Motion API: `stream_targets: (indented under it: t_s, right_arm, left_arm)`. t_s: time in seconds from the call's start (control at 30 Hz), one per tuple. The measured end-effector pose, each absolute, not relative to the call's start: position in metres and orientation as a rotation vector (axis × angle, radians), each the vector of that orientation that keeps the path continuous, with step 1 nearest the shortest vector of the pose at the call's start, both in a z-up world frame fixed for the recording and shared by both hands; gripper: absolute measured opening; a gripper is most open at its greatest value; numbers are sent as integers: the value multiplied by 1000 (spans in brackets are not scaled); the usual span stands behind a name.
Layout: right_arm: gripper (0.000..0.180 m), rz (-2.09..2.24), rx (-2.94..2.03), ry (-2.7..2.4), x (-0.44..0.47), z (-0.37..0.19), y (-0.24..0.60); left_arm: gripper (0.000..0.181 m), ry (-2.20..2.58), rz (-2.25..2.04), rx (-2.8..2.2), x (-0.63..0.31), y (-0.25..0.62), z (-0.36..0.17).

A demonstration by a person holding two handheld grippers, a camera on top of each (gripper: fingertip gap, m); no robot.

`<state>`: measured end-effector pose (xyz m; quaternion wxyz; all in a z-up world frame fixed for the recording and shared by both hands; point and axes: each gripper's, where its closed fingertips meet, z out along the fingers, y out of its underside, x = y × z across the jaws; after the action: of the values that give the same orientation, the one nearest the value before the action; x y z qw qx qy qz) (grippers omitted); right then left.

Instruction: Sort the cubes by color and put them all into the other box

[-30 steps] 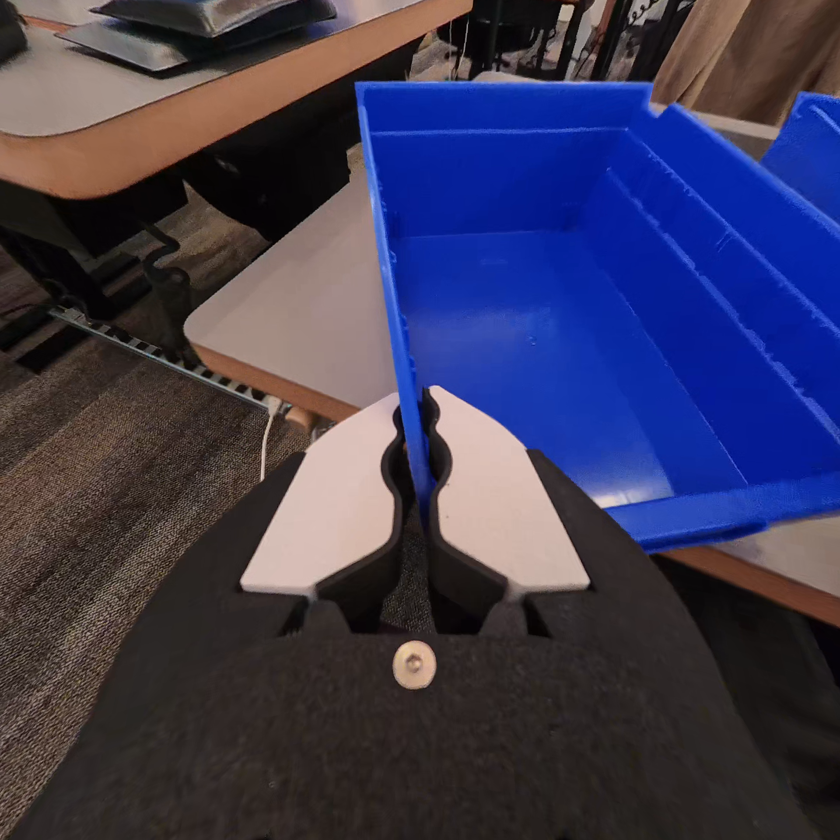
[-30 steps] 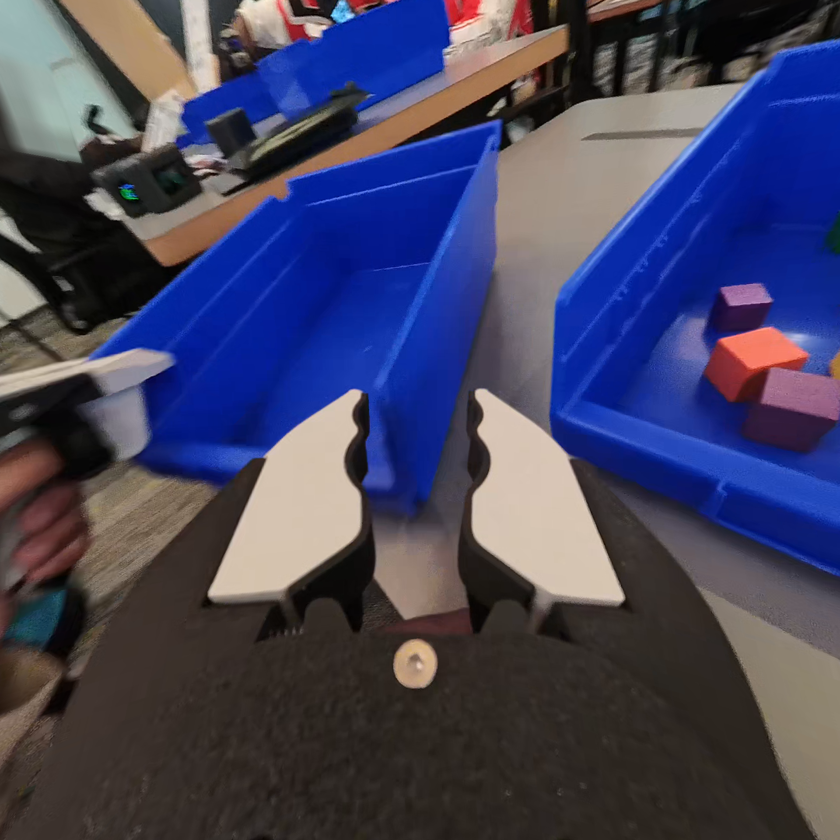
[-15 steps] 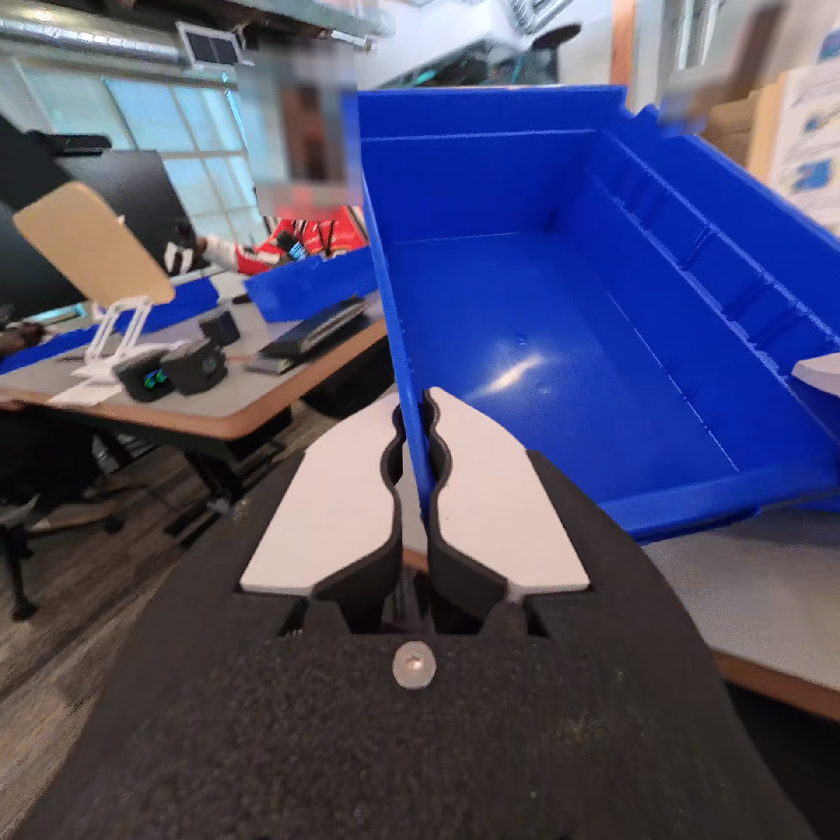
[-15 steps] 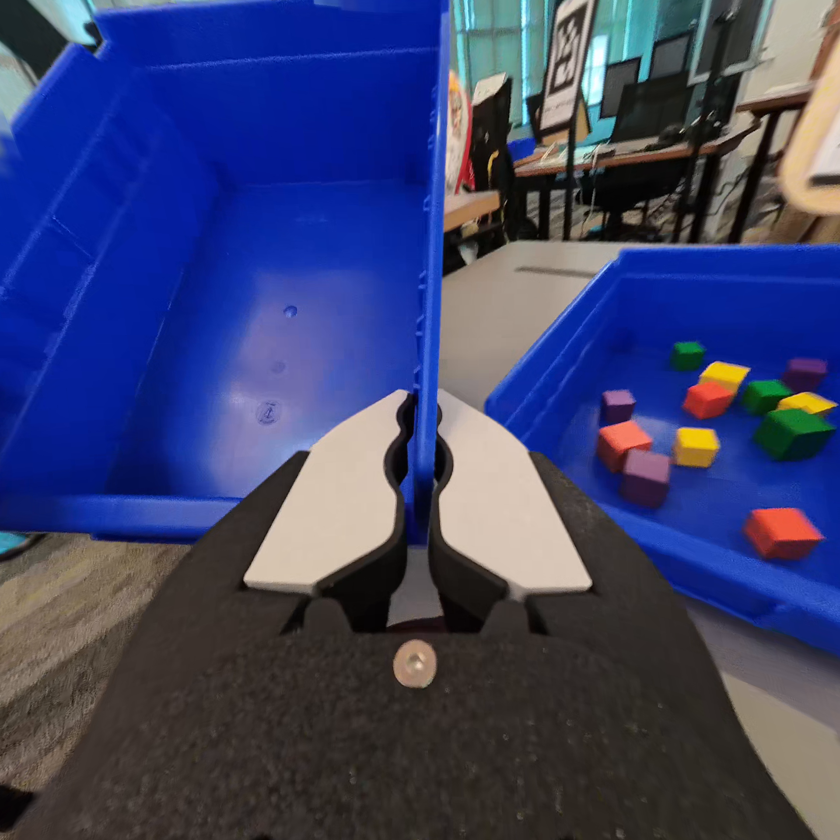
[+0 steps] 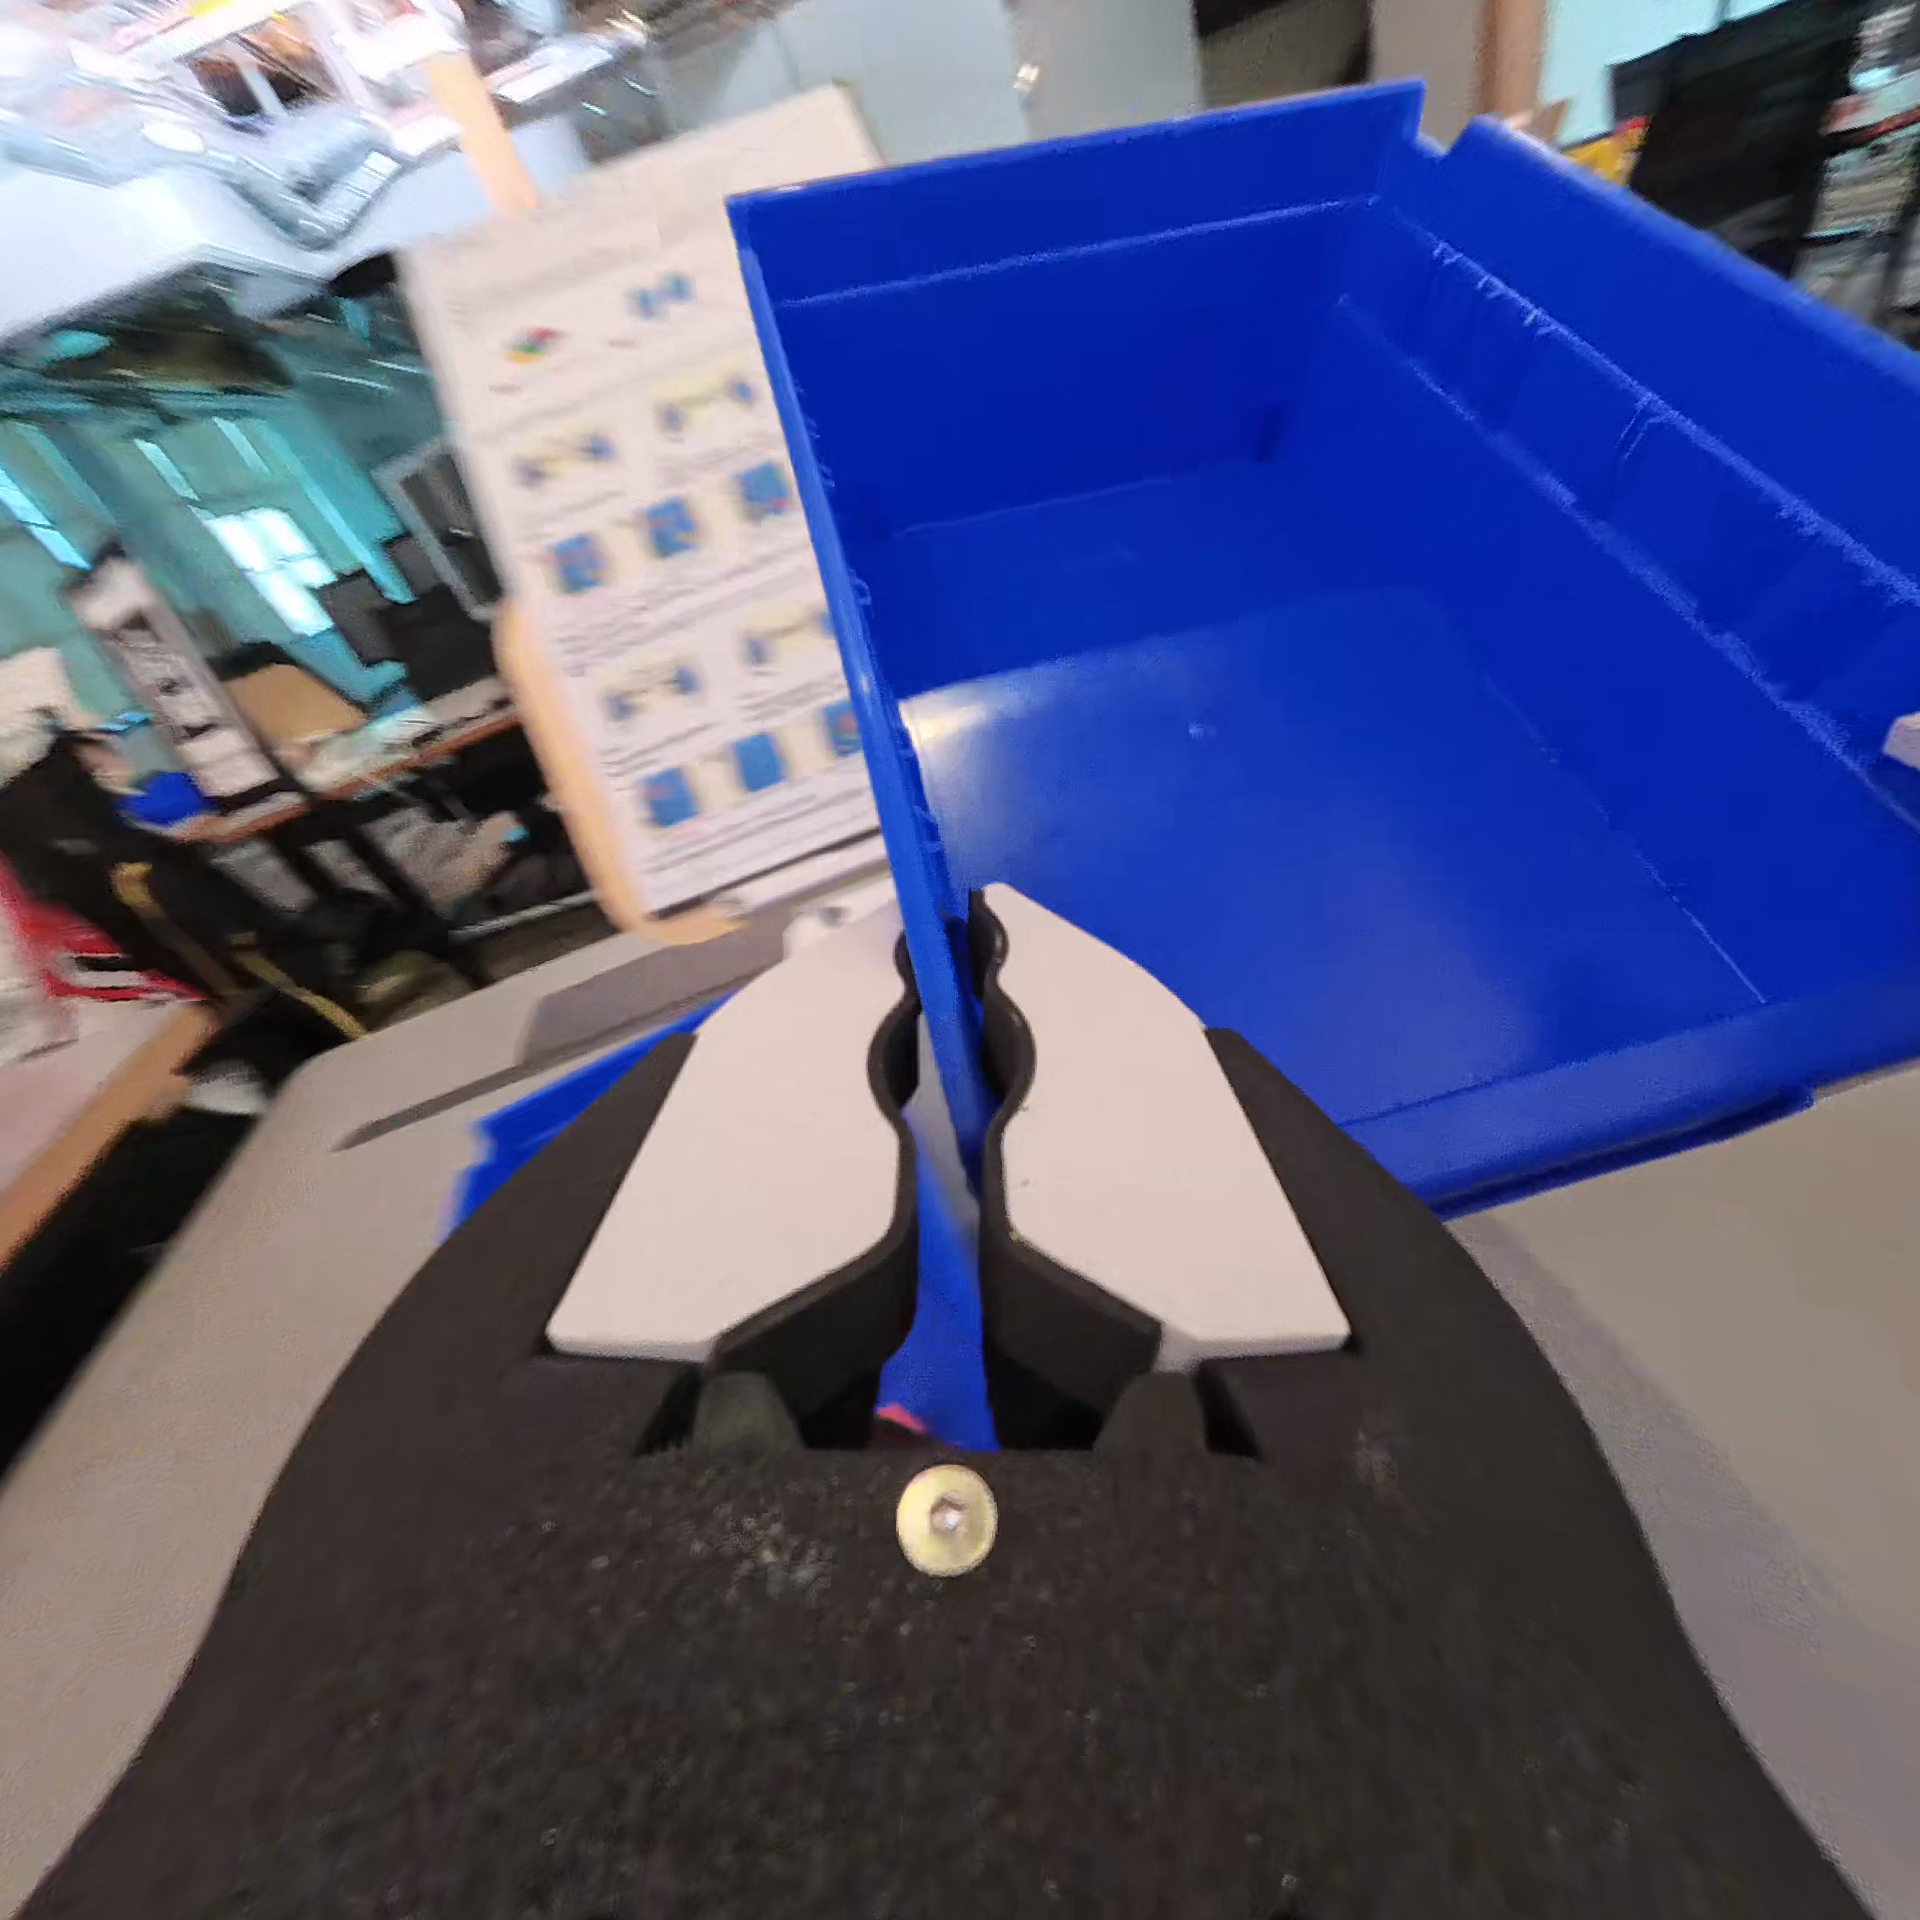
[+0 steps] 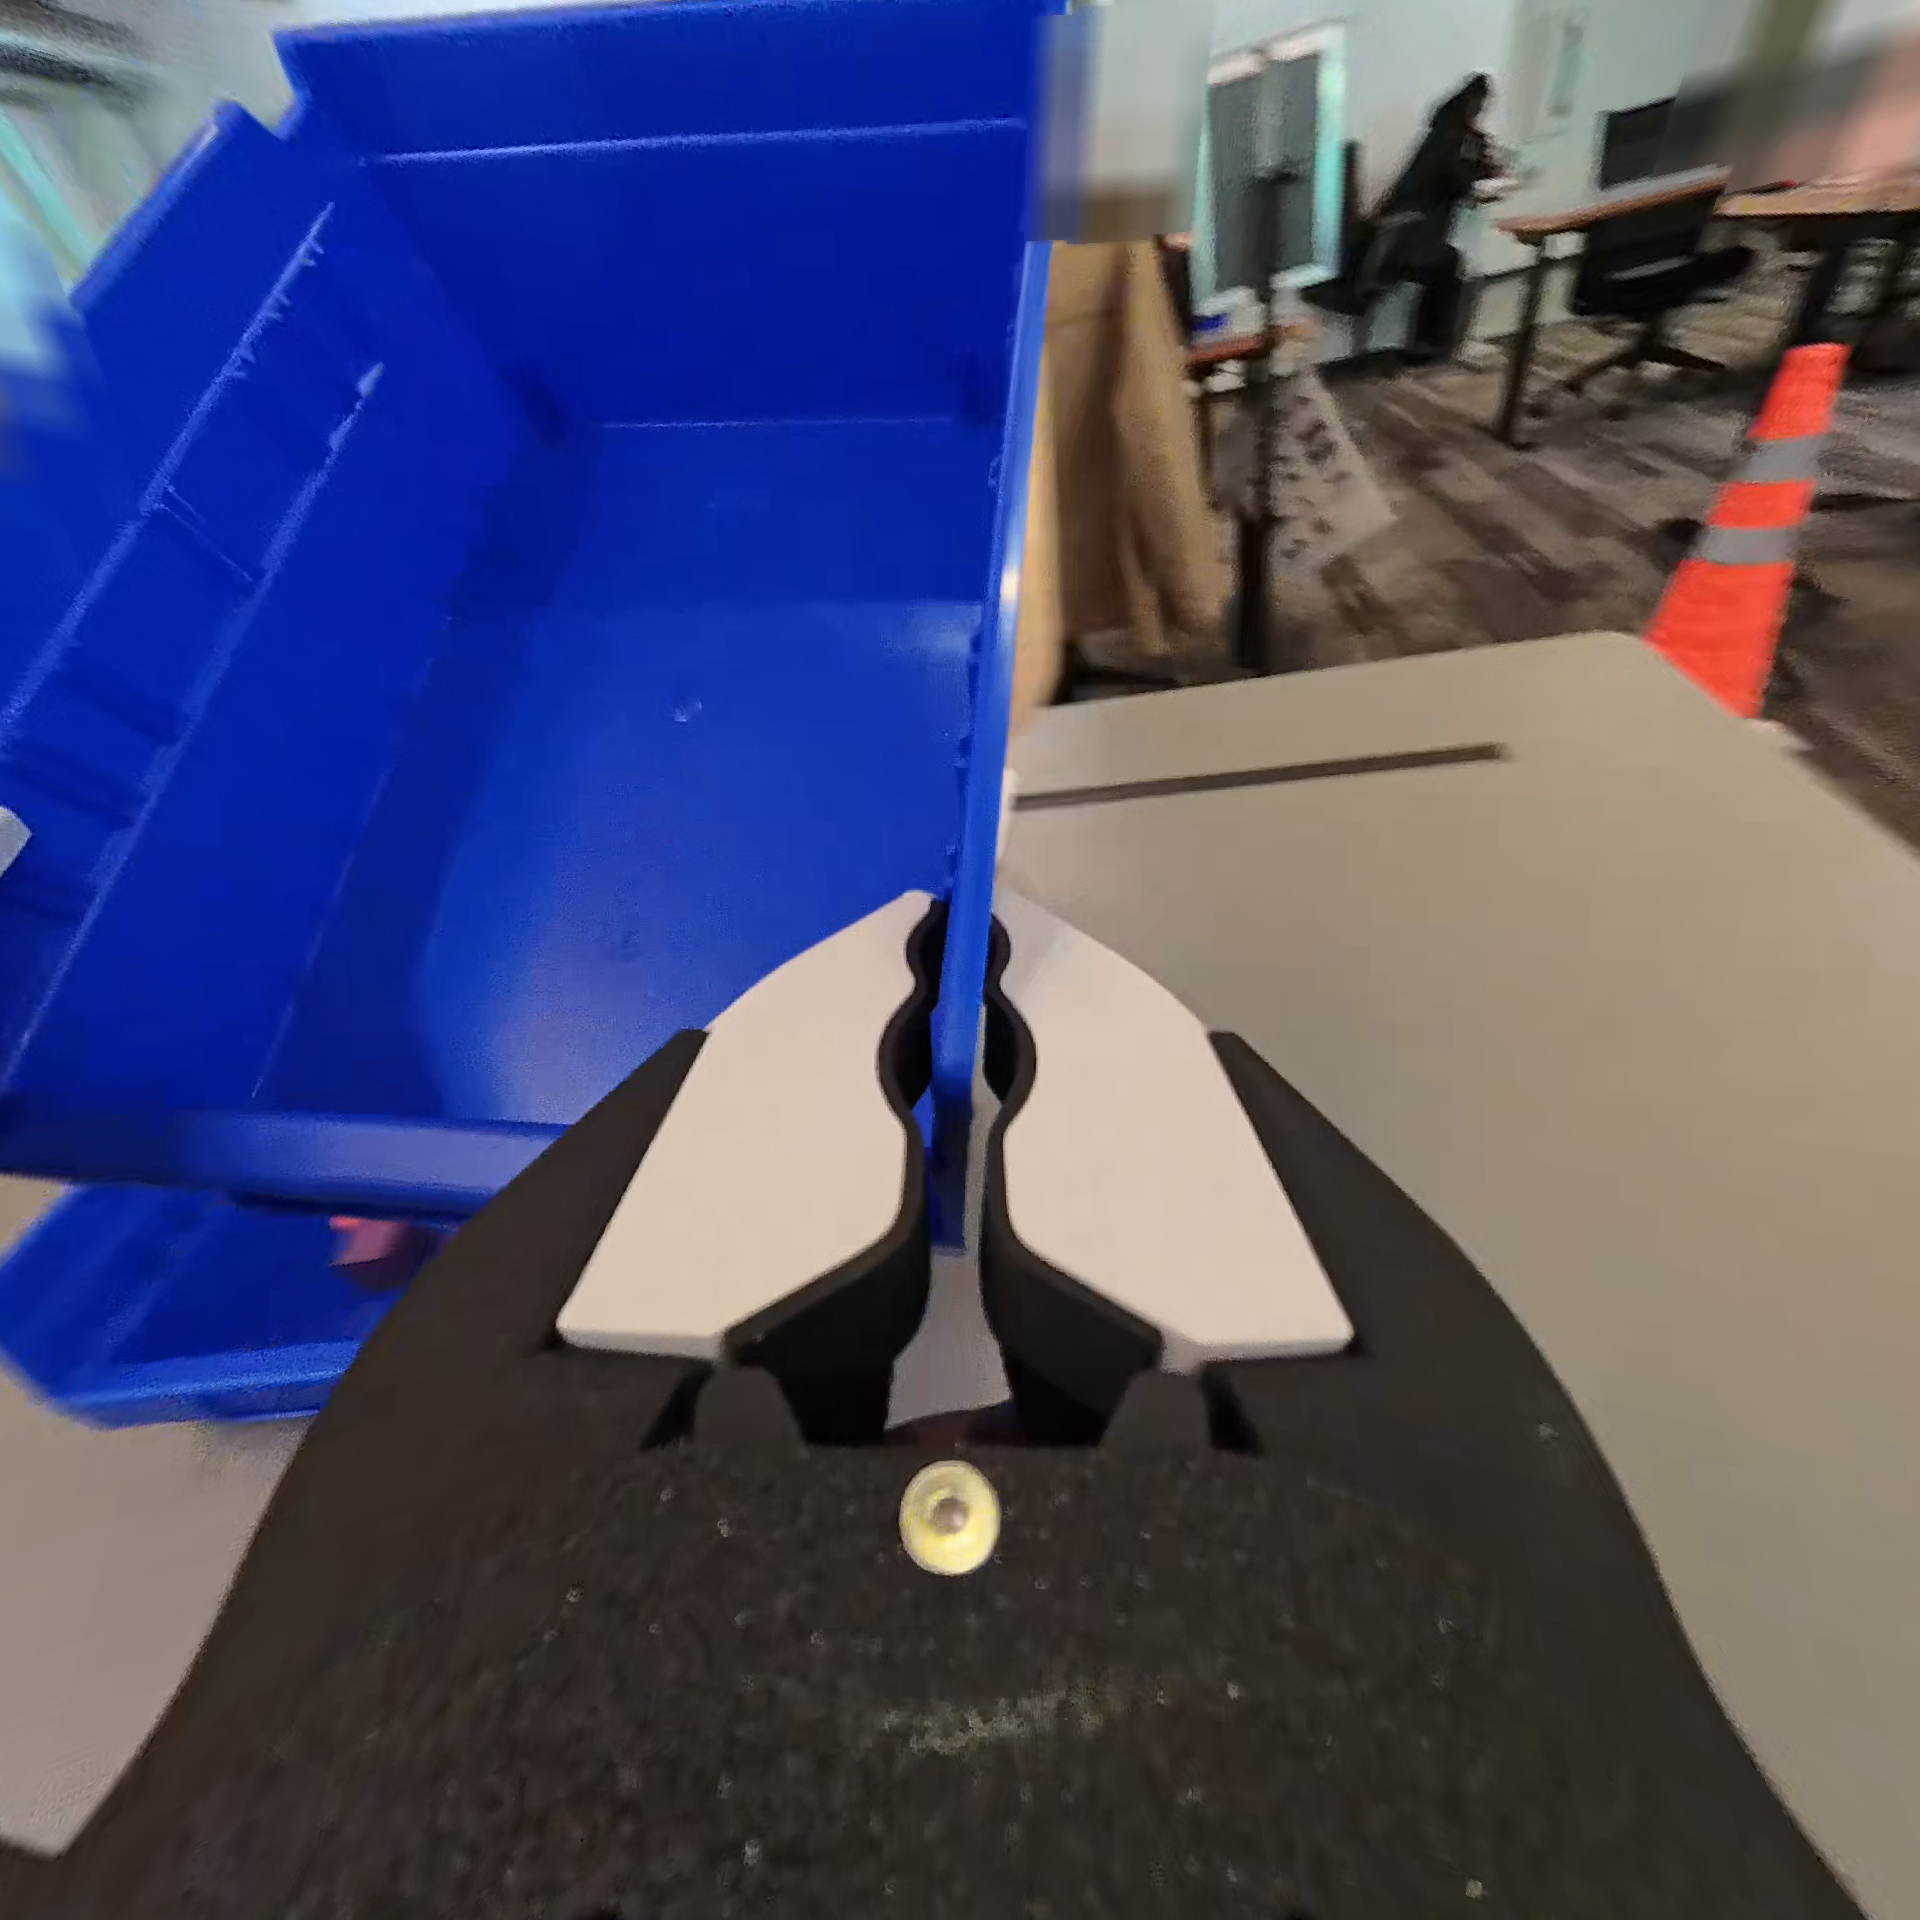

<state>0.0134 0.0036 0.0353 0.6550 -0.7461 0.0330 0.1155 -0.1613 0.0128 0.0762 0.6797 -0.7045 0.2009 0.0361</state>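
An empty blue box (image 5: 1351, 831) hangs in the air, tilted, held by both grippers. My left gripper (image 5: 951, 914) is shut on its left wall. My right gripper (image 6: 961, 909) is shut on its right wall (image 6: 971, 727). The box is bare inside (image 6: 623, 779). The second blue box (image 6: 156, 1340) lies under it on the table. One blurred reddish cube (image 6: 364, 1236) shows in it; the other cubes are hidden. A corner of that box also shows in the left wrist view (image 5: 582, 1101).
The grey table (image 6: 1455, 987) spreads to the right and below (image 5: 1662, 1455). An orange cone (image 6: 1756, 520) stands on the floor past its far right corner. A white poster board (image 5: 644, 520) stands behind on the left. Desks and chairs (image 6: 1642, 270) fill the background. Tip to tip, the grippers are about 15 centimetres apart.
My right gripper shut on the empty box's right wall. Both grippers then lifted the box off the table and swung it over the box that holds the cubes.
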Motion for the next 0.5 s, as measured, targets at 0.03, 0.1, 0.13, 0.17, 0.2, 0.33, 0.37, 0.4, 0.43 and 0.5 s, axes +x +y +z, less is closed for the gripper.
stream_targets:
  t_s: [0.03,0.1,0.13,0.17,0.2,0.33,0.37,0.4,0.43,0.5]
  right_arm:
    - [4,216,-1722,102,43,28,4]
    - [4,138,-1791,162,101,8,3]
    - [4,107,-1831,190,128,-5,3]
    - [4,81,-1880,212,153,-20,3]
    - [4,71,-1914,242,176,-35,3]
    - [5,121,-2061,275,240,-96,16]
    - [5,140,-2104,261,249,-109,19]
    - [5,146,-2143,255,256,-122,21]
    - [6,143,-2183,243,262,-134,22]
    - [6,191,-2133,229,263,-132,25]
  left_arm:
    - [6,472,38,-1604,-132,22,65]
    - [6,509,-53,-1669,-75,37,35]
    - [6,527,-93,-1704,-48,42,18]
    - [5,545,-123,-1736,-23,47,0]
    - [5,560,-144,-1765,0,50,-17]
    - [7,563,-195,-1870,60,64,-83]
    - [9,562,-224,-1912,68,65,-99]
    - [11,561,-263,-1955,75,65,-114]
    - [12,543,-311,-1956,79,64,-119]
    - [15,530,-356,-1951,81,63,-119]
